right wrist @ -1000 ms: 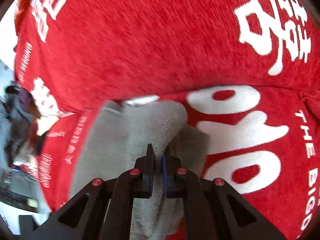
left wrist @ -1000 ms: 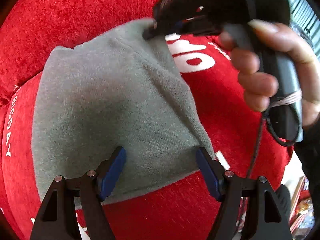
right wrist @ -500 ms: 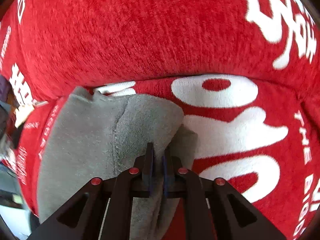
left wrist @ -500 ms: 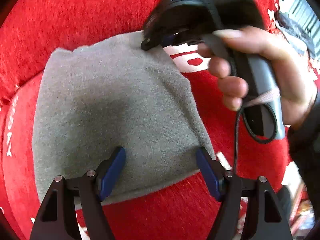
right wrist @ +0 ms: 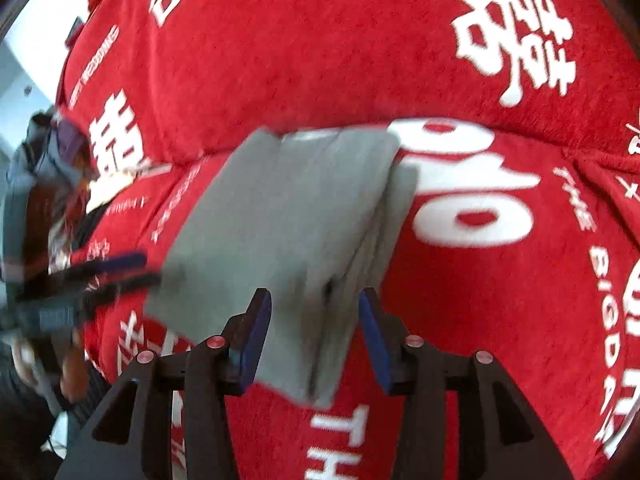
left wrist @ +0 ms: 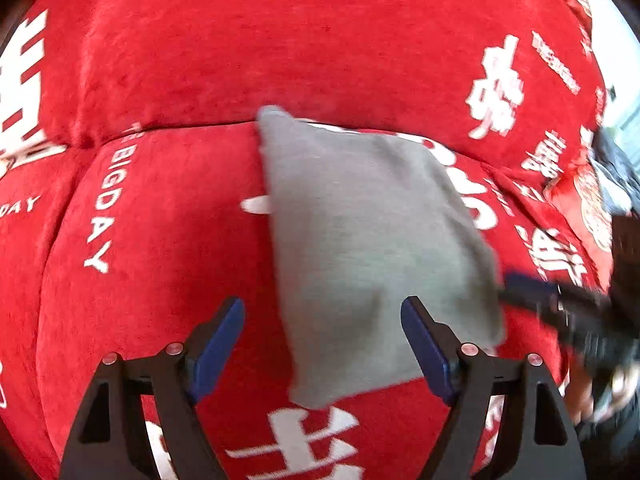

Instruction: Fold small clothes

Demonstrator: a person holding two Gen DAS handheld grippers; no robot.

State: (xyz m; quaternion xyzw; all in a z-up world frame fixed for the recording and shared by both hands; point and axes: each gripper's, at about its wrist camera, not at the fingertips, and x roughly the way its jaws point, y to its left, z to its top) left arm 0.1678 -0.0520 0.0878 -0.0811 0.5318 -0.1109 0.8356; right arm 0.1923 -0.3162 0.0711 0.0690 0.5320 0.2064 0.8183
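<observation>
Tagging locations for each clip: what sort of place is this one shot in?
Most likely a home living room. The folded grey garment lies on a cushioned seat, probably a sofa, under a red plush cover with white lettering; household clutter sits at the edge.

Matt grey knit garment, plush red cover

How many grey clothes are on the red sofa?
1. One folded grey cloth lies on the red seat cushion, just in front of the backrest. Nothing grey shows elsewhere on the sofa, though more could be out of view.

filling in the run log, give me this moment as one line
folded grey garment flat on red sofa cover | left hand-held gripper opening, empty | right hand-held gripper opening, garment released
</observation>
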